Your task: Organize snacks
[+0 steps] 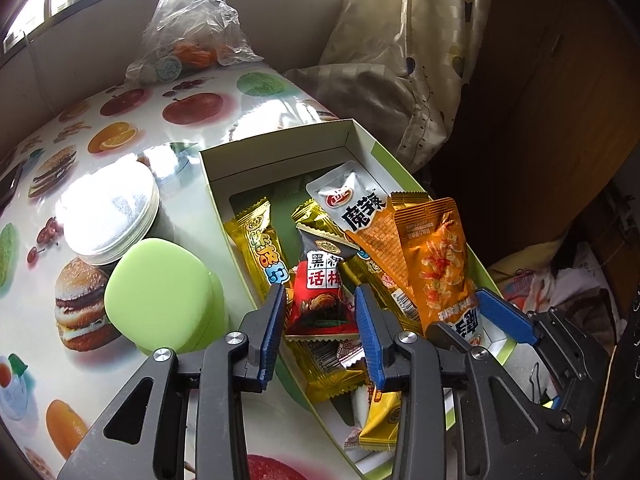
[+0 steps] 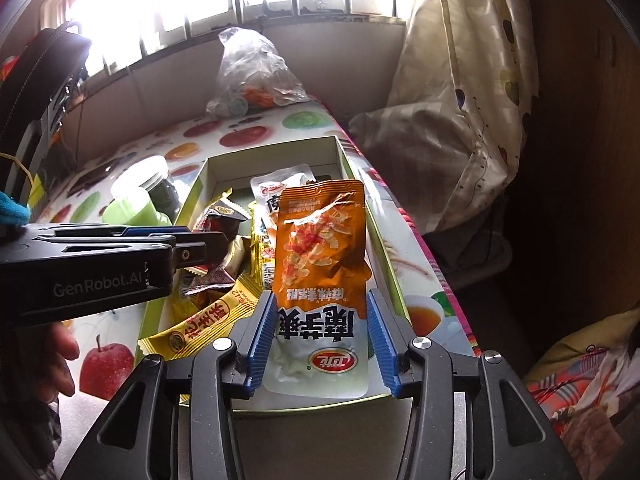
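Note:
An open green-sided box on the fruit-print table holds several snack packets. My left gripper reaches into it with its blue pads on either side of a red-and-black plum packet, which lies on yellow packets; the pads do not press it. From the right wrist view the left gripper comes in from the left. My right gripper straddles an orange-and-white packet at the box's near right end, pads just beside its edges.
A green-lidded jar and a white-lidded jar stand left of the box. A plastic bag with oranges sits at the far end. The table's edge runs right of the box, with bedding beyond. A hand shows at the lower left.

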The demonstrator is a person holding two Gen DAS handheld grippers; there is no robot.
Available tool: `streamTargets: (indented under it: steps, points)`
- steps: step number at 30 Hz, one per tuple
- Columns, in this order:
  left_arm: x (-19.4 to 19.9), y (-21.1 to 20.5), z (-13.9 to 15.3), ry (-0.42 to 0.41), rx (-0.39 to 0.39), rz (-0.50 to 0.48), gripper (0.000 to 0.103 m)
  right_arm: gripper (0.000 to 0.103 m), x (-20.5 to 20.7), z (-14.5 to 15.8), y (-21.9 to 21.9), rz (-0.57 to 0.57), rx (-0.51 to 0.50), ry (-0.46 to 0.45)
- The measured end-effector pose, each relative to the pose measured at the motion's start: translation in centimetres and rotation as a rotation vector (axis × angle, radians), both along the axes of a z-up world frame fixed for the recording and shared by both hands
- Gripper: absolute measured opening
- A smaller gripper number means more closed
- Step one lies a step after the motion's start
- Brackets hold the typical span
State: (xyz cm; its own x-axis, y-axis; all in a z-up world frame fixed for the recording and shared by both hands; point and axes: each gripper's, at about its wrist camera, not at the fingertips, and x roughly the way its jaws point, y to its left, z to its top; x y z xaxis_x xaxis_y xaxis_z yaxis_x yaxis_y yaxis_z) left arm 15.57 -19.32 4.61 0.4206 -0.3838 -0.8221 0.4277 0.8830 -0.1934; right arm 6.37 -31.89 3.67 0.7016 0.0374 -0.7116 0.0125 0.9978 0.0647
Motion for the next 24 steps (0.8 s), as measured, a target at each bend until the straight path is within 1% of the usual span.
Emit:
streamTargets:
  steps: [4, 8, 13, 16, 24]
  points:
    - [-0.2, 0.1, 0.2, -0.004, -0.009, -0.001, 0.042, 0.050, -0.2, 0.1, 0.0, -0.003, 0.005, -0.006]
    - [-0.6, 0.4, 0.5, -0.016, -0.008, 0.004, 0.042, 0.051, -0.4, 0.3, 0.3, 0.001, 0.001, -0.012]
    - [-1.1, 1.2, 1.6, -0.043, -0.031, 0.026, 0.044, 0.053, -0.8, 0.5, 0.4, -0.007, 0.000, -0.019]
    - [-1.5, 1.6, 2.2, -0.059, -0.031, 0.029, 0.049, 0.054, -1.1, 0.8, 0.4, -0.015, 0.008, -0.027]
    - [-3.4, 2.5, 3.4, -0.102, -0.016, 0.040, 0.050, 0.055, -2.3, 1.9, 0.7, -0.031, 0.024, -0.049]
